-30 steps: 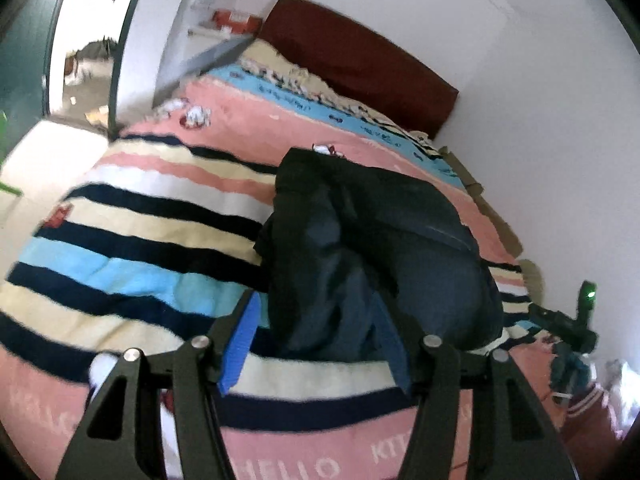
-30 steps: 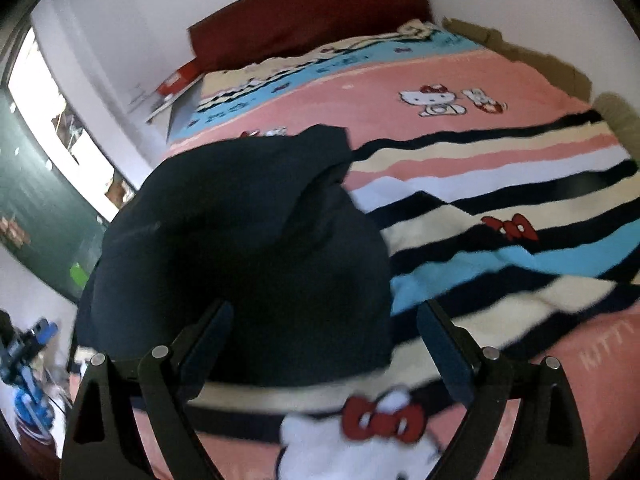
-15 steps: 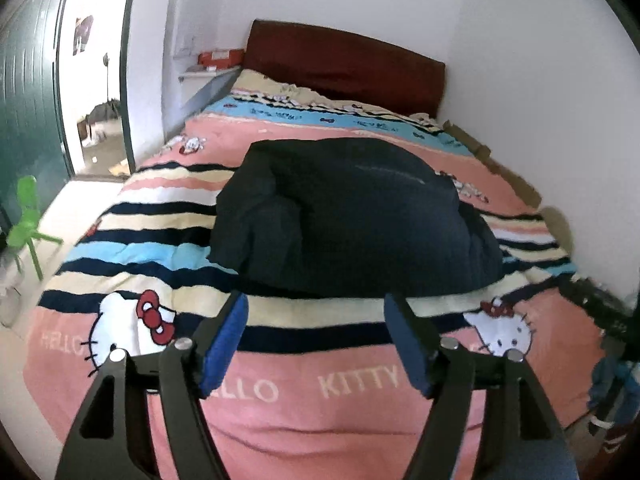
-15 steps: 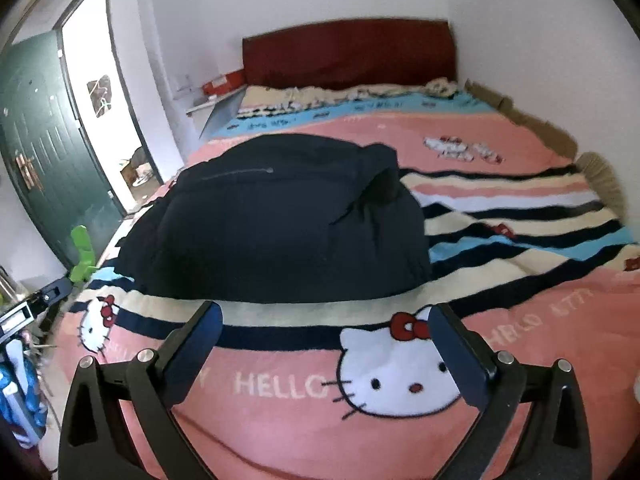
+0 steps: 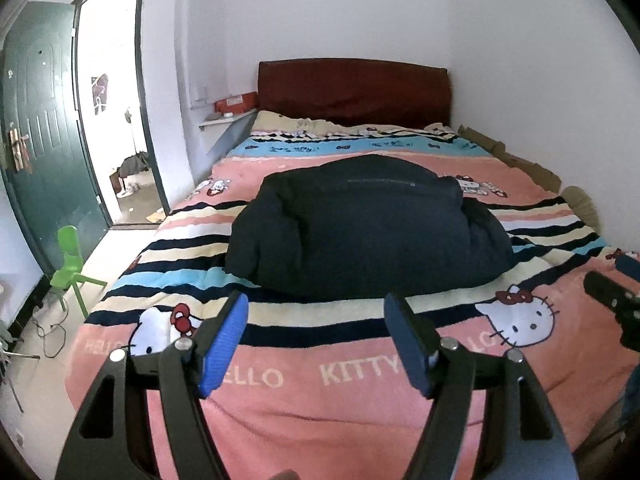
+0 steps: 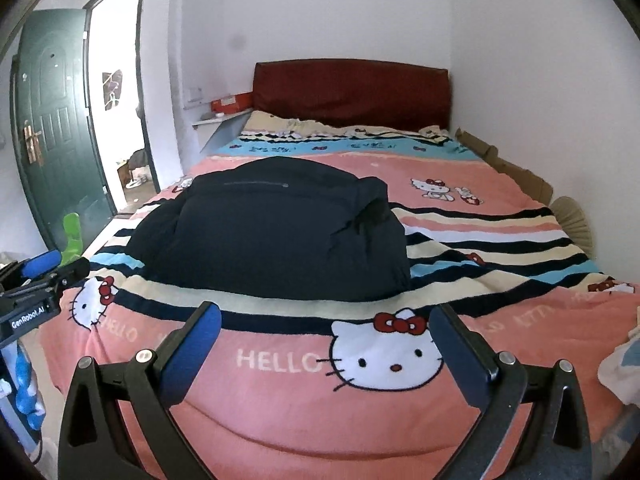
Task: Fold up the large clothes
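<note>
On the bed (image 5: 360,408), folded jacket (image 5: 368,232) now farther, both grippers withdrawn.

Folded jacket (image 5: 368,228): uniform dark navy, no visible pattern. Blanket (image 6: 320,392): salmon pink with white cat-face prints bearing red bows and white "HELLO KITTY" lettering, crossed by black, cream, white and sky-blue stripes. Headboard (image 5: 354,90): dark maroon; door (image 5: 44,128): dark green; small chair (image 5: 72,264): bright green; walls (image 5: 520,60): white; gripper pads (image 5: 224,340): blue on black frames.
</note>
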Motion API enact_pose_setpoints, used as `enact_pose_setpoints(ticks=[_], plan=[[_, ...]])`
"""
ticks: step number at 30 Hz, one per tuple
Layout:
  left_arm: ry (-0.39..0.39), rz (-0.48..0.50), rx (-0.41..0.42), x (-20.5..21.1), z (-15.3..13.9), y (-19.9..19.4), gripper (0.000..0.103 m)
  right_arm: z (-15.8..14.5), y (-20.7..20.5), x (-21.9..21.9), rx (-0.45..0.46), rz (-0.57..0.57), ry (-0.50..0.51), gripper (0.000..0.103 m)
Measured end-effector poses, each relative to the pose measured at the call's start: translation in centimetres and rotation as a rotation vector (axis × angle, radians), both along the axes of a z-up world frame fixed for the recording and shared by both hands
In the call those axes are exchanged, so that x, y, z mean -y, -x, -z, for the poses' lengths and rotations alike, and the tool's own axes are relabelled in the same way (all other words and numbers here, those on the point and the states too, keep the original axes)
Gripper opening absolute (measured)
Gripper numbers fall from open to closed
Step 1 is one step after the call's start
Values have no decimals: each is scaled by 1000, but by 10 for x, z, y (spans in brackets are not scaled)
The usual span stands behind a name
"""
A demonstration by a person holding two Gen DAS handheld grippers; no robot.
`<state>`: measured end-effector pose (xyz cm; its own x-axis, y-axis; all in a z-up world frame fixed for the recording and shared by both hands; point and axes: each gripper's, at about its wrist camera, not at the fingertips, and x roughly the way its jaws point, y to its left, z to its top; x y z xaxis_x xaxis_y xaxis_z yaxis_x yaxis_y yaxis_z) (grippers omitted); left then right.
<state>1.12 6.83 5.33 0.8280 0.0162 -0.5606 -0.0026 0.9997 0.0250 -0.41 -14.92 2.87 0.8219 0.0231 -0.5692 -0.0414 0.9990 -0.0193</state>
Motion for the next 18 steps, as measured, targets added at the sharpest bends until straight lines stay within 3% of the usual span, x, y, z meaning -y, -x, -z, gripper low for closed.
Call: enact_pose_setpoints(ticks=[18], plan=[[-27, 1, 29, 5, 6, 15, 69, 0, 17, -3, 49, 14, 16, 102]])
